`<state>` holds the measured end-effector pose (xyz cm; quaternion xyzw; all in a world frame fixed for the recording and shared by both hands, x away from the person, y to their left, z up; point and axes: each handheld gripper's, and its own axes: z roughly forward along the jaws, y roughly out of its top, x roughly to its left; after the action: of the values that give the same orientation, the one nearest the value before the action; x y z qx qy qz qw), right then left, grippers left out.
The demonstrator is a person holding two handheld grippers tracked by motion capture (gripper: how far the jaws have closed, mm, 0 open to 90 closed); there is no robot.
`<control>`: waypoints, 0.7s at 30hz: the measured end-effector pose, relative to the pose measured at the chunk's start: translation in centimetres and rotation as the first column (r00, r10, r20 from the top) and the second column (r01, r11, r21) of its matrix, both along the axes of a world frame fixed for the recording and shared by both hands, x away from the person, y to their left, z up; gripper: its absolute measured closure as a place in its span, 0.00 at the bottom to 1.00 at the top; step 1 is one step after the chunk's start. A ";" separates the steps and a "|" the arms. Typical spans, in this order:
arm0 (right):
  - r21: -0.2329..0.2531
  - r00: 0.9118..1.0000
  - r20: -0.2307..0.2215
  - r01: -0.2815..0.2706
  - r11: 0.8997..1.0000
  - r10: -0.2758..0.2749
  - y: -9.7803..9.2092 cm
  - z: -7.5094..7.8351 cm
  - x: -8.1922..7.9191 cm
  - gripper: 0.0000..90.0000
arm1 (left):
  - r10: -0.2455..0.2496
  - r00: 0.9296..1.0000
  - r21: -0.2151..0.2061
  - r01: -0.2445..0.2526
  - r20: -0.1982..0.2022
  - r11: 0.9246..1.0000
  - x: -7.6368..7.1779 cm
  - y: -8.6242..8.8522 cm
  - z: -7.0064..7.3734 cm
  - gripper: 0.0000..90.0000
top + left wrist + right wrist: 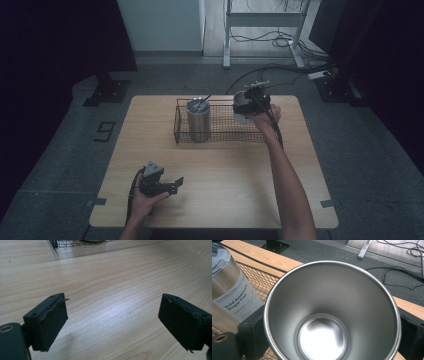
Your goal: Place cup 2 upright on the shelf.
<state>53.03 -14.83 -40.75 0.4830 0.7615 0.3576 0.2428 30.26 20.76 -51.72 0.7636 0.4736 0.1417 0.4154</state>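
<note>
Between the jaws of the right gripper (329,337) sits a steel cup (329,315), mouth toward the camera, clamped by one jaw on each side of its wall. Beyond the left-hand jaw stands a labelled steel tumbler (232,290) inside a wire basket (262,281). From the high view, the cup (243,109) is held over the basket's right end (220,132). Nearer the person, the left gripper (112,322) has its jaws spread wide over bare wooden table (112,277), holding nothing.
</note>
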 end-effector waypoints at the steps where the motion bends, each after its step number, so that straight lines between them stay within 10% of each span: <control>1: -0.001 1.000 0.001 0.000 1.000 0.000 0.0 0.0 0.1 0.07 | 0.000 1.000 0.000 0.000 0.000 1.000 0.0 0.0 0.0 0.10; 21: 0.000 1.000 -0.029 0.007 1.000 -0.007 0.5 -1.8 1.8 0.07 | 0.004 1.000 0.000 -0.004 -0.001 1.000 0.0 0.3 0.0 0.10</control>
<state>54.87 -14.31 -42.55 0.4909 0.7631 0.3497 0.2332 30.30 21.02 -51.75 0.7628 0.4753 0.1420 0.4149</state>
